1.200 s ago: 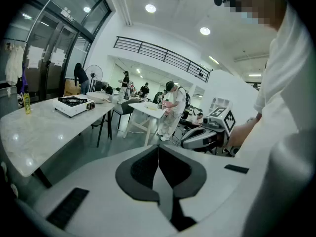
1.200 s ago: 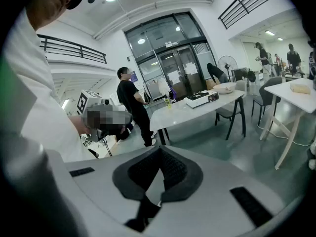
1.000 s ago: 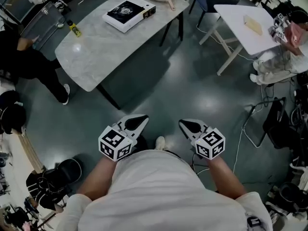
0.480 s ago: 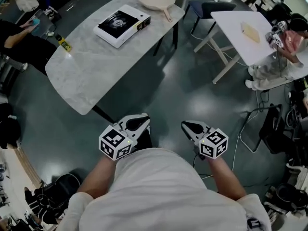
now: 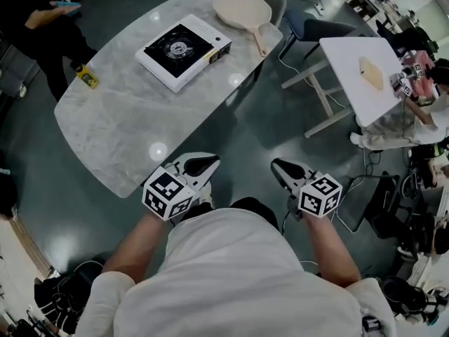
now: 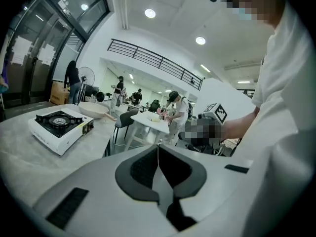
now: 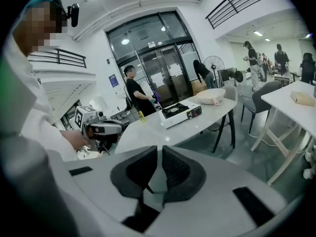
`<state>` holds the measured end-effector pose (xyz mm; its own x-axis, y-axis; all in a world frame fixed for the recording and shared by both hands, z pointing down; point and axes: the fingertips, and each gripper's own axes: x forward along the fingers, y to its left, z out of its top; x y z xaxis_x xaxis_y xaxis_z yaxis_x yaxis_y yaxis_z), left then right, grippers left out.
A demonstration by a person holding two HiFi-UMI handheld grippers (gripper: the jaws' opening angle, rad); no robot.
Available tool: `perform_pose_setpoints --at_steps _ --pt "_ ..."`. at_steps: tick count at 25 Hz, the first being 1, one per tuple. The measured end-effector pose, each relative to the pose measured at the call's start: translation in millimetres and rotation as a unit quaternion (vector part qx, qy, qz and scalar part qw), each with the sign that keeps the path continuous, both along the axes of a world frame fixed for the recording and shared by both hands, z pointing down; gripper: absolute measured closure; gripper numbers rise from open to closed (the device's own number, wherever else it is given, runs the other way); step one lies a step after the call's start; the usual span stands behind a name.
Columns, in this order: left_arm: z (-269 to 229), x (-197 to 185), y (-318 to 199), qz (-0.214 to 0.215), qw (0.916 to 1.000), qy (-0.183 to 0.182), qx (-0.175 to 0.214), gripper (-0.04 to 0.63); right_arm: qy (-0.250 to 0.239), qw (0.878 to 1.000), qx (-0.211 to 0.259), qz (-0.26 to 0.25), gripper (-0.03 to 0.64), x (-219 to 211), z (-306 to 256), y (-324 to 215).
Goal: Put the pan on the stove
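A cream pan (image 5: 242,9) with a pale handle lies at the far end of the grey marble table (image 5: 119,132). Just left of it stands a white portable stove (image 5: 181,51) with a black top. Both grippers are held close to the person's body, well short of the table. The left gripper (image 5: 203,163) is shut and empty. The right gripper (image 5: 282,167) has its jaws opening, a narrow gap between them and nothing in it. The stove (image 6: 59,127) and pan (image 6: 94,110) show far off in the left gripper view. The right gripper view also shows the stove (image 7: 180,112) and pan (image 7: 211,95).
A white side table (image 5: 361,65) with a small block on it stands at the right, a dark chair (image 5: 319,30) beside it. A person in black (image 5: 35,9) stands at the table's far left. A yellow item (image 5: 85,76) lies on the marble table. Cables and bags lie on the floor at right.
The marble table has come nearer and more to the centre of the head view as the person steps towards it. Both grippers stay in front of the body.
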<state>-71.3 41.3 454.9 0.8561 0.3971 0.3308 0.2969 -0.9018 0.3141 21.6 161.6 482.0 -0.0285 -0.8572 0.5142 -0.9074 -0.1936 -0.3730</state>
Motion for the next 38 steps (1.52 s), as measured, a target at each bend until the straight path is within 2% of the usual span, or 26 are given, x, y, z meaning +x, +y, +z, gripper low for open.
perform_pose_setpoints --at_steps 7,10,15,21,24,27,32,34,37,38 --pt "-3 23 -46 -0.044 0.9986 -0.003 -0.031 0.575 -0.035 0.999 -0.003 -0.008 0.556 59 2 -55" --pt "-3 39 -62 -0.059 0.9979 -0.007 -0.026 0.575 -0.051 0.999 -0.003 -0.017 0.543 96 6 -75" --pt "-5 80 -96 -0.103 0.9945 -0.009 -0.013 0.575 -0.077 0.997 0.009 -0.022 0.513 188 14 -118" --pt "-22 148 -126 -0.169 0.9855 -0.006 -0.012 0.574 -0.131 0.991 0.009 -0.035 0.464 307 34 -173" --pt "-31 182 -135 -0.193 0.9811 -0.004 -0.009 0.574 -0.177 0.983 0.01 -0.053 0.439 347 48 -203" --pt "-34 211 -143 -0.216 0.9763 -0.007 -0.006 0.574 -0.228 0.971 0.001 -0.075 0.384 377 69 -231" --pt "-43 239 -156 -0.261 0.9653 -0.012 0.002 0.574 -0.343 0.934 -0.001 -0.103 0.344 400 99 -278" --pt "-45 242 -160 -0.286 0.958 -0.015 0.004 0.574 -0.363 0.923 -0.003 -0.125 0.326 403 111 -299" --pt "-46 240 -165 -0.317 0.9481 -0.023 0.006 0.574 -0.371 0.918 -0.027 -0.135 0.316 409 136 -321" --pt "-46 238 -166 -0.326 0.9451 -0.026 0.007 0.574 -0.383 0.913 -0.026 -0.139 0.316 408 140 -329"
